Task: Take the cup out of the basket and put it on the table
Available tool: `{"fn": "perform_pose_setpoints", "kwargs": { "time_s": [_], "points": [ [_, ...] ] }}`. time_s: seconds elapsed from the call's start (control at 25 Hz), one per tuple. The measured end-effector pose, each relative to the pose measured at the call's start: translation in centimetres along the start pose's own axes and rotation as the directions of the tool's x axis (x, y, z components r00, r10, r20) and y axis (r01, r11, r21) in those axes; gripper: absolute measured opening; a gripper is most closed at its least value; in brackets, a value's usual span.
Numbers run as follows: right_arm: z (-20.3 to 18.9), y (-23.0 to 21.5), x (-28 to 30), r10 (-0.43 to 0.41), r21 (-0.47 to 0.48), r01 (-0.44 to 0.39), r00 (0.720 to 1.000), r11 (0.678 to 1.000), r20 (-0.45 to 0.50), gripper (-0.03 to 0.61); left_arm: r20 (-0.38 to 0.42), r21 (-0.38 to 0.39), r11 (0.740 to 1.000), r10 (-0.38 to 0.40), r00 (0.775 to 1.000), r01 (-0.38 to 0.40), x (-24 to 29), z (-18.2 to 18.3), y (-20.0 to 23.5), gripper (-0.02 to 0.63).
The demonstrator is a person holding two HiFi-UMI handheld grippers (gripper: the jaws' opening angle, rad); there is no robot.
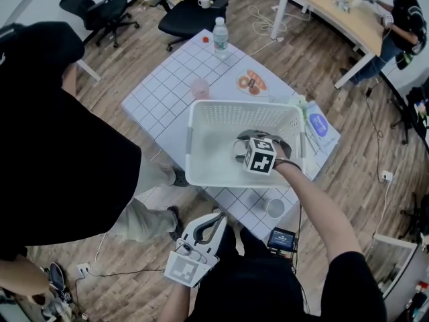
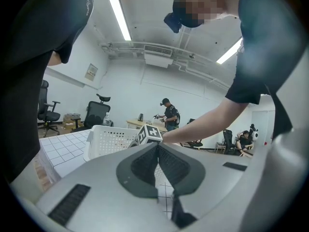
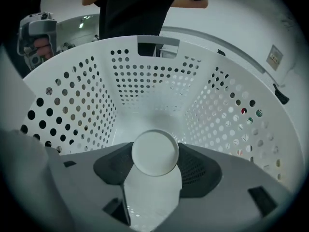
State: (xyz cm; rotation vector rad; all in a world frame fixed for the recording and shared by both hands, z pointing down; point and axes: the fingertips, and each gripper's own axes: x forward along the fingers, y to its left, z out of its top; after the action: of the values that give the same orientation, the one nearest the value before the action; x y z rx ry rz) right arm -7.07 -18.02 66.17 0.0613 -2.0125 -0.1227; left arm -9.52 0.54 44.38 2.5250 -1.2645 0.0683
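One cup [image 3: 154,151] sits clamped in the right gripper [image 3: 155,162] inside the basket [image 3: 72,105]; the left gripper [image 2: 158,151] has its jaws together, empty. Next, I think, it must be lifted onto the table [image 1: 161,89].

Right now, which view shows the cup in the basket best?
The right gripper view: the white cup fills the middle, clamped between that gripper's jaws, base towards the camera. In the head view the right gripper covers it inside the basket. The left gripper view shows only the basket's outer wall.

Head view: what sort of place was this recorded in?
Probably an office or lab workroom: rolling office chairs, a long desk with a person at it, and cables across the wood floor.
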Motion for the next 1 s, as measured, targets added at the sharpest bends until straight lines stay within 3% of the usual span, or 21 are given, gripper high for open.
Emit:
{"fn": "perform_pose_setpoints", "kwargs": {
  "time_s": [0.6,1.0],
  "points": [
    [2.4,0.0,-6.4,-0.102,0.006,0.102,0.989,0.995,0.108,0.278,0.014,0.033,0.999,-0.036,0.999,0.036,-0.2,0.6,-2.3,0.008],
    [3.6,-0.1,-12.3,-0.186,0.109,0.162,0.949,0.981,0.256,0.278,0.011,0.081,0.995,-0.056,0.998,0.055,0.5,1.1,-3.2,0.008]
  ]
}}
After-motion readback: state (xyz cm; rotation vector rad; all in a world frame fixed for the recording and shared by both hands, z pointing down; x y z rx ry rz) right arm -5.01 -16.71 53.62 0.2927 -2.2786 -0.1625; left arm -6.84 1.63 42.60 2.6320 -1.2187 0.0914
